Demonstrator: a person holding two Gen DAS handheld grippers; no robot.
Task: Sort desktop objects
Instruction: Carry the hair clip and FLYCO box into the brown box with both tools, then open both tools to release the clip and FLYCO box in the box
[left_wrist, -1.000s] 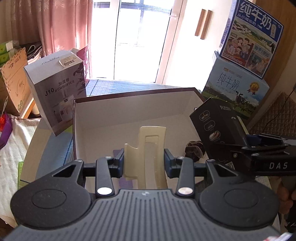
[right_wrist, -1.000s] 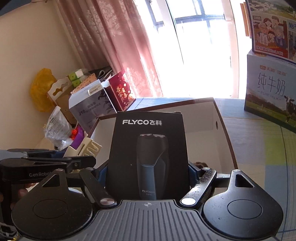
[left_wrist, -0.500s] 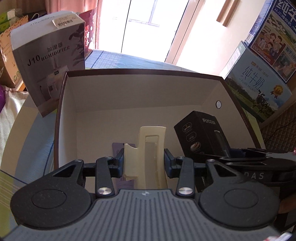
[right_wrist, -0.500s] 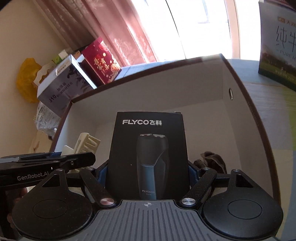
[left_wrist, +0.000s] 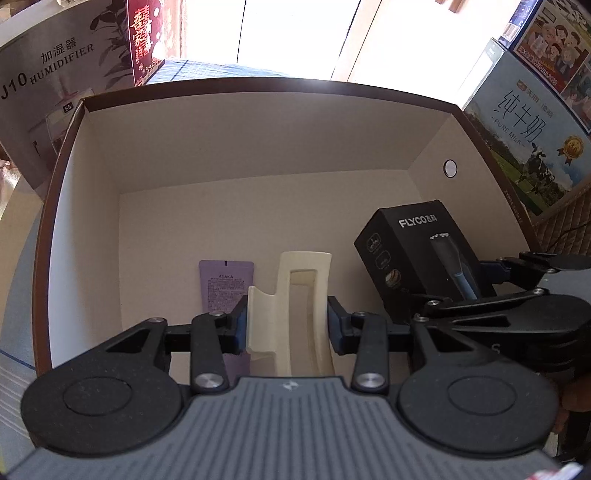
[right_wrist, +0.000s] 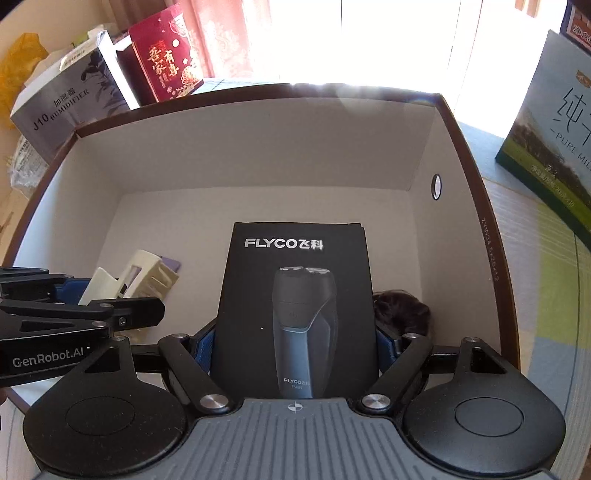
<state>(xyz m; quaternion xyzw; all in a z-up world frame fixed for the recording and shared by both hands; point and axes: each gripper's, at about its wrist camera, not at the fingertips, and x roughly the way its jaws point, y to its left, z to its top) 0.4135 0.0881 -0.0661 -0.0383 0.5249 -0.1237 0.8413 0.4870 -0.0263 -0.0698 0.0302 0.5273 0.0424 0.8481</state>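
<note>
Clamping a cream hair clip (left_wrist: 295, 295), the left gripper (left_wrist: 286, 321) hangs inside the white box (left_wrist: 258, 147); the right gripper (right_wrist: 295, 343) is closed on a black FLYCO carton (right_wrist: 295, 302) beside it. Compared with half a second before, both grippers are deeper in the box, and a purple tube (left_wrist: 225, 284) on its floor now shows.

Cream hair clip (left_wrist: 295, 306) and black FLYCO shaver box (right_wrist: 295, 314) held upright inside the open storage box (left_wrist: 258, 147).

storage box (left_wrist: 258, 147) cream inside, brown rim | hair clip (left_wrist: 299, 306) ivory | shaver box (right_wrist: 295, 306) black, white lettering | tube (left_wrist: 225, 284) lilac | scrunchie (right_wrist: 400, 310) dark, perhaps brown
</note>
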